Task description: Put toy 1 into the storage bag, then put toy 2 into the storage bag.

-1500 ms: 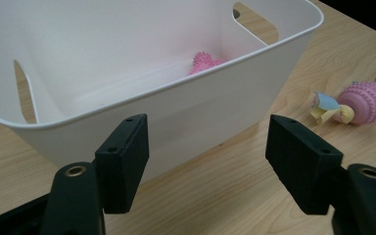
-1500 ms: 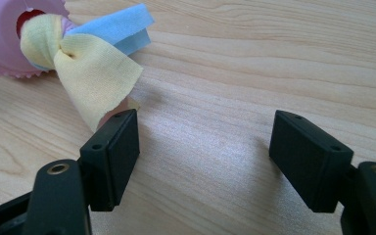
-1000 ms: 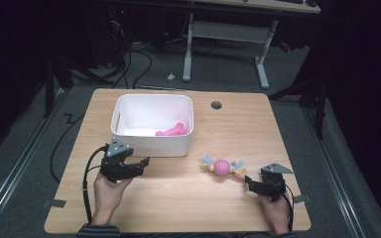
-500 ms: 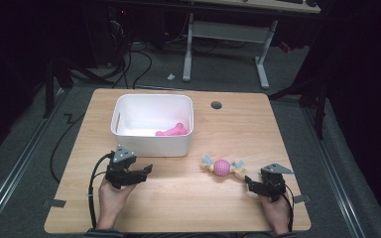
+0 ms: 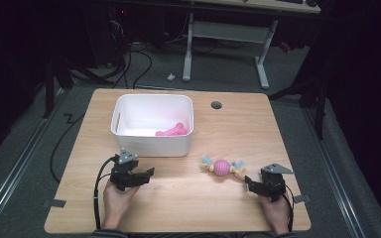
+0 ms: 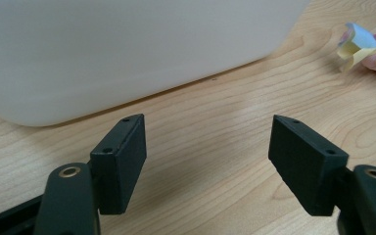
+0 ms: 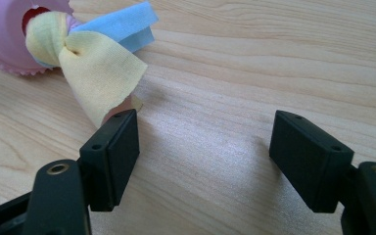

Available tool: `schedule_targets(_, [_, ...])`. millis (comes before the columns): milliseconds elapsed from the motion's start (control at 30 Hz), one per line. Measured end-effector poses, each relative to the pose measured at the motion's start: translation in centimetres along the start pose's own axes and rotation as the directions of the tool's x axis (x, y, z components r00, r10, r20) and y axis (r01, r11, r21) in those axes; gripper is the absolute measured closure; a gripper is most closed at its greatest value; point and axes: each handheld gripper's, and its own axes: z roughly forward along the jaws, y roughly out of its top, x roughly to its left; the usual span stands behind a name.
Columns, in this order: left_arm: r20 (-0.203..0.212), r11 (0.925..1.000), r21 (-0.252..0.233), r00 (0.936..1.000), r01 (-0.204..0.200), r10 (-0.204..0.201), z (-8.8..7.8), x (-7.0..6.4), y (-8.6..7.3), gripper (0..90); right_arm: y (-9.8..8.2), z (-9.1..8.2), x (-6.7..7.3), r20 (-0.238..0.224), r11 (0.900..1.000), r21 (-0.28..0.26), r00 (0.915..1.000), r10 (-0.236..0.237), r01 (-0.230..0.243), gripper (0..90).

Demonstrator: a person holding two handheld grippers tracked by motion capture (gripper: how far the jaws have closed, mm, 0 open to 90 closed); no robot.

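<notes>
black tools (image 5: 151,172), grey plates, black cables

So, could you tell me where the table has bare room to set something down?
The table is bare right of the bin, past the grommet hole, and along the near edge between both grippers. It is crowded around the toy beside the right gripper.

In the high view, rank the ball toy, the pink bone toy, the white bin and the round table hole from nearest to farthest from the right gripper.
1. ball toy: just left of the right gripper, its cloth end beside the jaws.
2. white bin: farther left, mid-table.
3. pink bone toy: inside the bin, against its right wall.
4. round table hole: toward the far edge; too close to the bone toy to rank firmly.
</notes>
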Motion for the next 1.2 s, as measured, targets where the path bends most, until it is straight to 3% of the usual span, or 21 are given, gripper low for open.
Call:
schedule_targets(200, [-0.035,0.9998,0.014,0.9993,-0.015,0.015,0.8,-0.2,-0.3,30.4,0.0,0.0,0.0,-0.001,1.000,0.000,1.0000,0.000,0.000,26.9])
schedule_targets(300, [-0.081,0.9994,0.002,0.9961,-0.034,0.034,1.2,-0.3,-0.8,30.2,0.0,0.0,0.0,-0.001,1.000,0.000,1.0000,0.000,0.000,26.8])
schedule_targets(367, [-0.081,0.9999,-0.003,0.9966,-0.015,0.015,1.4,0.0,-1.1,30.1,0.0,0.0,0.0,-0.001,1.000,0.000,1.0000,0.002,-0.002,26.8])
schedule_targets(433, [-0.099,0.9997,-0.002,0.9948,-0.025,0.025,1.5,0.0,-1.2,29.8,0.0,0.0,0.0,-0.001,1.000,0.000,1.0000,0.002,-0.002,26.8])
schedule_targets(867, [-0.125,0.9996,0.012,0.9918,-0.025,0.027,2.8,1.0,-1.5,29.8,0.0,0.0,0.0,0.005,1.000,-0.002,0.9999,0.010,-0.010,28.0])
schedule_targets(967, [-0.132,0.9988,0.030,0.9903,-0.039,0.043,3.4,1.0,-1.7,29.7,0.0,0.0,-0.1,0.007,1.000,-0.003,0.9999,0.014,-0.014,28.4])
schedule_targets(1033, [-0.140,0.9975,0.017,0.9876,-0.068,0.070,3.6,0.9,-2.1,28.6,0.1,0.1,-0.1,0.006,1.000,-0.002,0.9999,0.013,-0.013,28.5])
schedule_targets(1200, [-0.137,0.9975,0.009,0.9880,-0.071,0.071,3.6,0.9,-2.2,27.4,0.2,0.2,-0.1,-0.002,1.000,-0.001,1.0000,0.007,-0.007,27.5])
